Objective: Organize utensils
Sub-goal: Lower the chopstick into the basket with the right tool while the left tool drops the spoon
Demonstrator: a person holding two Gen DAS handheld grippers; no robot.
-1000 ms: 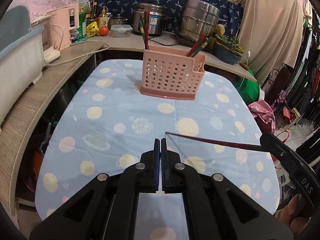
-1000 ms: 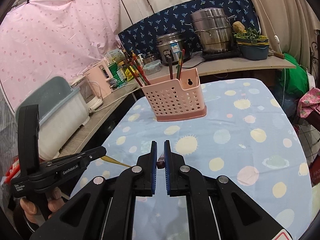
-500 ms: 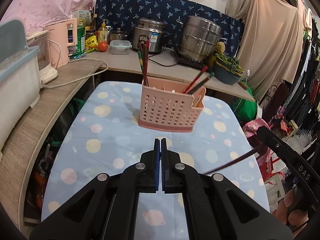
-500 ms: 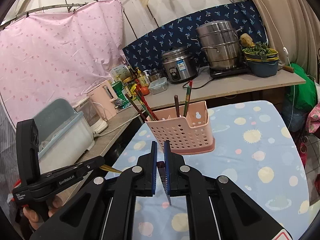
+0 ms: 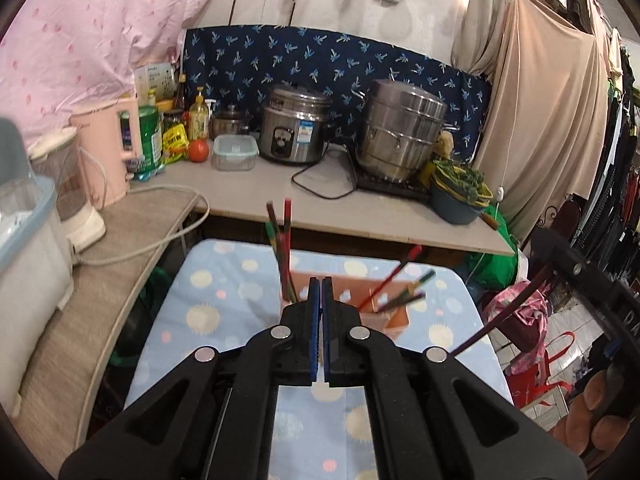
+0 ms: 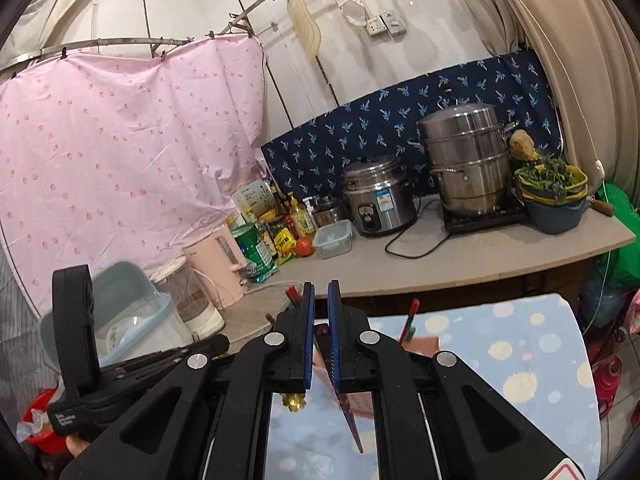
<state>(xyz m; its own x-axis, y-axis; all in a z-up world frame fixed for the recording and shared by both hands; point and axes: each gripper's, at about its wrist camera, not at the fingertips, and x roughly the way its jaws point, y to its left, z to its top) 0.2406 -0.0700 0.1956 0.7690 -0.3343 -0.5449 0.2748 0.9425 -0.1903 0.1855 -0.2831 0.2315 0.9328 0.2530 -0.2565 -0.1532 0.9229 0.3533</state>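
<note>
A pink perforated utensil holder (image 5: pixel 394 318) (image 6: pixel 422 346) stands on the blue dotted tablecloth (image 5: pixel 224 300), with several red and green chopsticks (image 5: pixel 284 248) sticking up from it. My left gripper (image 5: pixel 321 284) is shut and hovers just before and above the holder. In the right wrist view a gold chopstick end (image 6: pixel 294 400) shows below the left gripper (image 6: pixel 222 344). My right gripper (image 6: pixel 320 292) is shut on a dark red chopstick (image 6: pixel 350 416) that hangs steeply down. In the left wrist view that chopstick (image 5: pixel 500 316) slants out of the right gripper (image 5: pixel 560 264).
Behind the table runs a counter (image 5: pixel 248 184) with a rice cooker (image 5: pixel 294 130), a steel steamer pot (image 5: pixel 402 128), a pink kettle (image 5: pixel 108 152), bottles and a bowl of greens (image 5: pixel 460 192). A grey-lidded dish box (image 5: pixel 24 240) sits left. Clothes hang right.
Both grippers have risen and come closer to the holder, which now sits low behind the jaws. The dark red chopstick has swung from near level to steeply slanted.
</note>
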